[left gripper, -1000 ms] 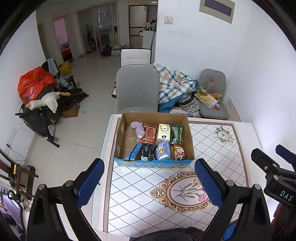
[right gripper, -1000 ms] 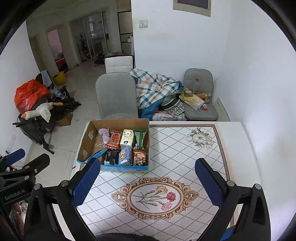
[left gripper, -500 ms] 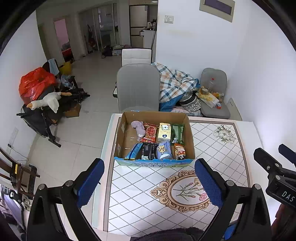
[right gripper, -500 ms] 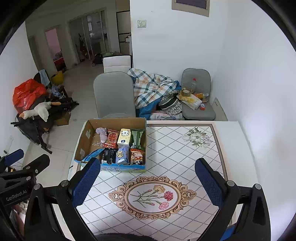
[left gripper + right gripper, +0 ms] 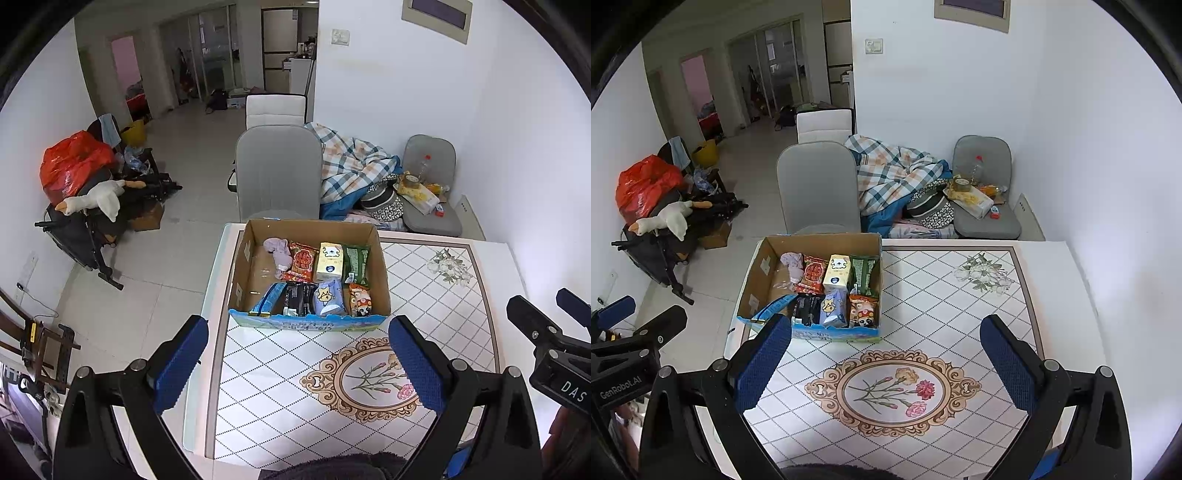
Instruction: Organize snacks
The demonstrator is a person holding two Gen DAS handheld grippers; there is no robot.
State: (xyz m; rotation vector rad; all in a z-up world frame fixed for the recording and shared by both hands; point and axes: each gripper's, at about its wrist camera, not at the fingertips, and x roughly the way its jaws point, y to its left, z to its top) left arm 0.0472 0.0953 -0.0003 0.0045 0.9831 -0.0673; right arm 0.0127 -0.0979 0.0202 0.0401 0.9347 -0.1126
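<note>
A cardboard box (image 5: 380,266) (image 5: 759,273) sits at the far left of the patterned table (image 5: 295,398) (image 5: 942,317). Inside lie several snack packs in two rows: a red pack (image 5: 303,260), a yellow-white carton (image 5: 330,261), a green pack (image 5: 355,264), a black pack (image 5: 297,298) and a blue pack (image 5: 330,301). My left gripper (image 5: 297,363) hovers open above the table, well short of the box. My right gripper (image 5: 882,365) also hangs open over the flower medallion, holding nothing. Each gripper shows at the edge of the other's view.
A grey chair (image 5: 279,177) stands behind the box, with a plaid blanket (image 5: 351,166) and a cluttered grey seat (image 5: 430,192) to its right. A white wall (image 5: 1108,184) borders the table's right side. A stroller with a red bag (image 5: 74,162) stands on the left floor.
Both grippers have risen and drawn back a little, so the box and table look slightly smaller and farther. The box contents have not changed.
</note>
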